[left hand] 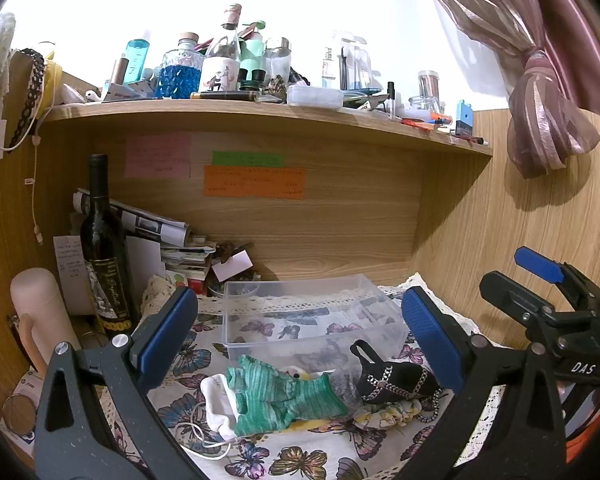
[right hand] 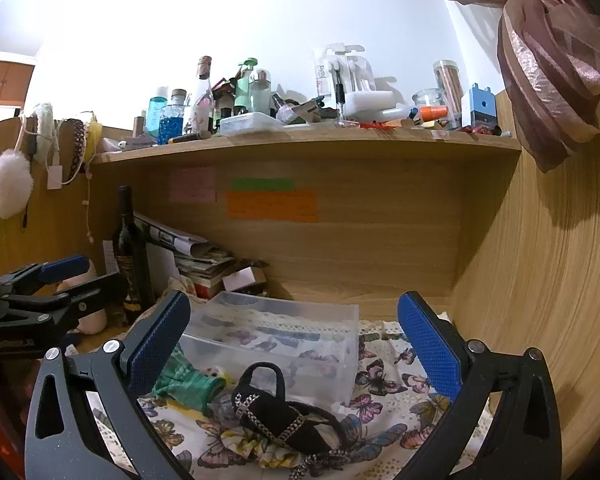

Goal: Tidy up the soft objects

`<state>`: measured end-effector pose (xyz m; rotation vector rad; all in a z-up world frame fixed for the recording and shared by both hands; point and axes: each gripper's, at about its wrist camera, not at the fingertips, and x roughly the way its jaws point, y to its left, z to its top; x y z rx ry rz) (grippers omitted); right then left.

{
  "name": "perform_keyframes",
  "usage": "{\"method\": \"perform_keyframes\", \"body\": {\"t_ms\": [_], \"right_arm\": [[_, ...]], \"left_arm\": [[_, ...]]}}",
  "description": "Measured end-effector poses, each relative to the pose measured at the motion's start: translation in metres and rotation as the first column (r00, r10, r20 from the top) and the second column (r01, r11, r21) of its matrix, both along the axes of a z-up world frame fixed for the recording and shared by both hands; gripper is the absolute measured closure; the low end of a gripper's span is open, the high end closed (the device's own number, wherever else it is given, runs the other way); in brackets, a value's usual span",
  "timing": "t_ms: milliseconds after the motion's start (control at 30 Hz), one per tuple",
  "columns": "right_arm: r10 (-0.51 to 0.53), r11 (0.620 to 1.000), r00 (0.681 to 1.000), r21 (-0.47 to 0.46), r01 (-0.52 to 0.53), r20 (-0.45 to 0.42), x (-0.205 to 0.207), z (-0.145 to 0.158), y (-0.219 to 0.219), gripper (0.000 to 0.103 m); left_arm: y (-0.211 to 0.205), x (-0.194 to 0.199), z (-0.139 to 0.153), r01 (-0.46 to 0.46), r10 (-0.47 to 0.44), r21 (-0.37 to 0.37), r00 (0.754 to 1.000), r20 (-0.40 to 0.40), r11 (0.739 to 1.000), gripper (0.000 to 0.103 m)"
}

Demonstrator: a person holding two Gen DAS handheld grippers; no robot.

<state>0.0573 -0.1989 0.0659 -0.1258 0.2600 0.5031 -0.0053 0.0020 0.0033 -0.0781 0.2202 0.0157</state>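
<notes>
A pile of soft things lies on the butterfly-print cloth [left hand: 300,456] in front of a clear plastic box [left hand: 312,316]: a green knit sock [left hand: 284,396] over a white face mask [left hand: 216,404], a black pouch with a silver chain [left hand: 396,380] and a yellow floral scrunchie [left hand: 384,416]. My left gripper [left hand: 300,340] is open above the pile, holding nothing. My right gripper [right hand: 296,344] is open above the black pouch [right hand: 288,420] and scrunchie [right hand: 252,448], holding nothing; the sock [right hand: 188,384] is at its left finger. The box [right hand: 276,340] holds nothing soft.
A dark wine bottle [left hand: 104,256], a pink flask [left hand: 40,312] and stacked papers [left hand: 180,248] stand at the back left. A wooden shelf [left hand: 260,112] crowded with bottles runs overhead. A wooden wall [right hand: 540,300] and a tied curtain [right hand: 548,64] are on the right.
</notes>
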Motion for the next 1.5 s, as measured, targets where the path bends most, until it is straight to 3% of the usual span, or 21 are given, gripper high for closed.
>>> {"method": "perform_keyframes", "body": {"t_ms": [1500], "right_arm": [[0.016,1.000,1.000,0.019,-0.016,0.003,-0.0061,0.0052,0.0020,0.000]], "left_arm": [[-0.0046,-0.0006,0.0060,0.007,-0.007,0.000,1.000,0.005,1.000,0.000]]}}
